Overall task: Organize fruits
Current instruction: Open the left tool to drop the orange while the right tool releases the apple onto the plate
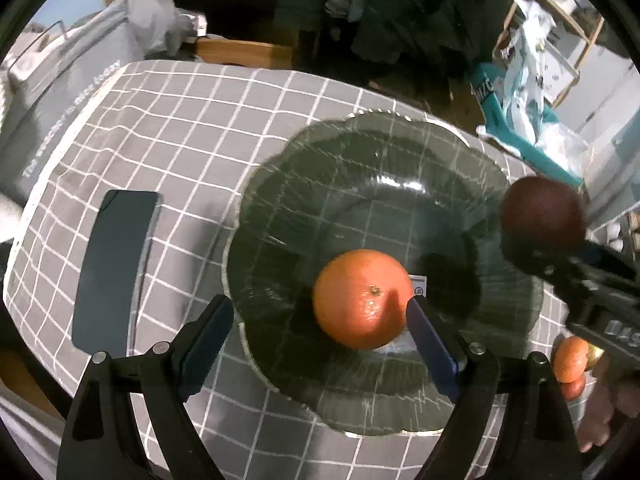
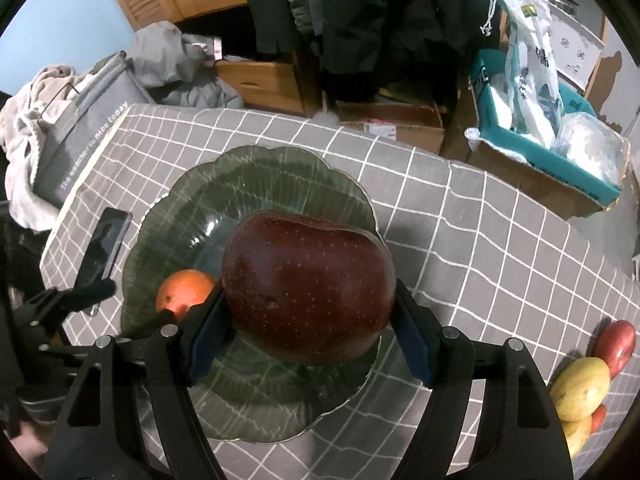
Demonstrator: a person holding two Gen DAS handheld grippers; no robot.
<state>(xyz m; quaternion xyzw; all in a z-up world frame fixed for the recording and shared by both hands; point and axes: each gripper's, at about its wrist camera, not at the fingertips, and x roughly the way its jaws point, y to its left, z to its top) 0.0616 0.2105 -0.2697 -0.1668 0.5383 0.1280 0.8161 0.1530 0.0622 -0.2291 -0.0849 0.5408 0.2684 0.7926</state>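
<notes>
While the right hand-held gripper (image 2: 308, 320) was clamped on the dark red apple (image 2: 308, 288) and carried it above the green glass plate (image 2: 256, 176), the sound way to finish the step looked to be lowering the fruit onto bare glass before letting the pads part, so that it would not drop or roll. The orange (image 1: 362, 298) already lay in the plate, toward the near-left part as the right camera saw it, so the apple would probably sit best on the far or right part of the plate, clear of it. The left hand-held gripper (image 1: 320, 340) hung over the plate's near rim with its jaws spread apart, one pad just beside the orange, holding nothing; it could crowd the landing spot. Left of the plate a dark phone (image 1: 114, 272) lay on the checked worktop (image 1: 180, 120). Right of the plate, at the worktop's edge, more fruit (image 2: 584, 384) waited, yellow and red, well apart from it.
</notes>
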